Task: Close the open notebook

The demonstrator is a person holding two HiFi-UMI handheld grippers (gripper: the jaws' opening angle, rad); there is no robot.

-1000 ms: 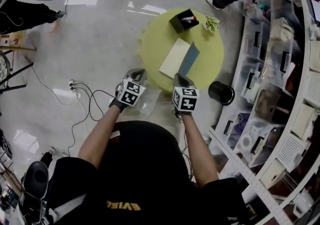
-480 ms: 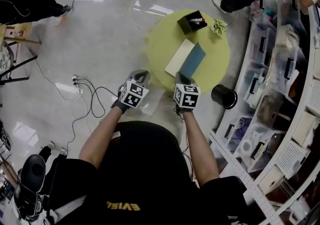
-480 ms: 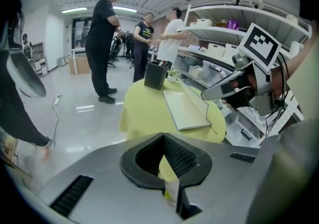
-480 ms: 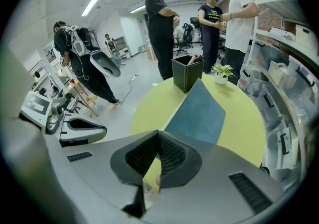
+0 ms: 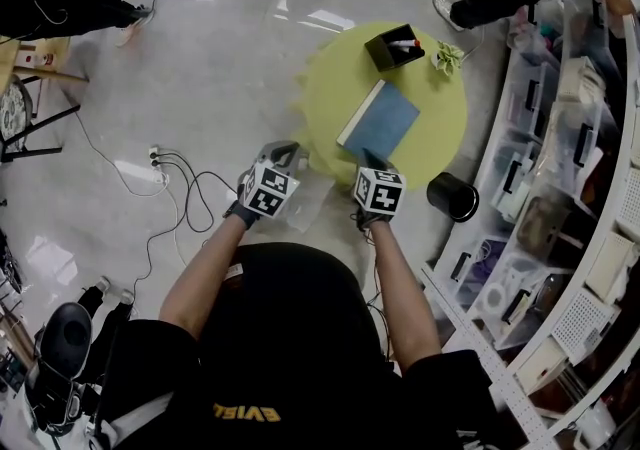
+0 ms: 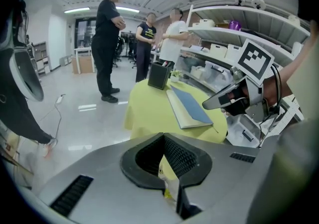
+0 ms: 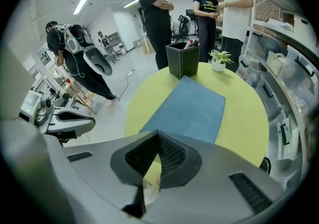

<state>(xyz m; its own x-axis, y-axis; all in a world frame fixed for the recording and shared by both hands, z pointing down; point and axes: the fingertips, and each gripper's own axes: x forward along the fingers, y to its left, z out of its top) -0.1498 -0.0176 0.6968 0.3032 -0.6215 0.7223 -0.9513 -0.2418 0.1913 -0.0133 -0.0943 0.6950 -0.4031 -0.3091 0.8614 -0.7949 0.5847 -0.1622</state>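
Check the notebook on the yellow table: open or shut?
Shut: the notebook lies flat with its blue cover up and no pages spread.

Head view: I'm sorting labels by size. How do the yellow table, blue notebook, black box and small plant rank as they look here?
Largest to smallest:
1. yellow table
2. blue notebook
3. black box
4. small plant

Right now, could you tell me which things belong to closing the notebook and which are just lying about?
Job: notebook, already shut; table under it; right gripper by its near corner.
Lying about: black pen box; small plant; black bin; floor cables.
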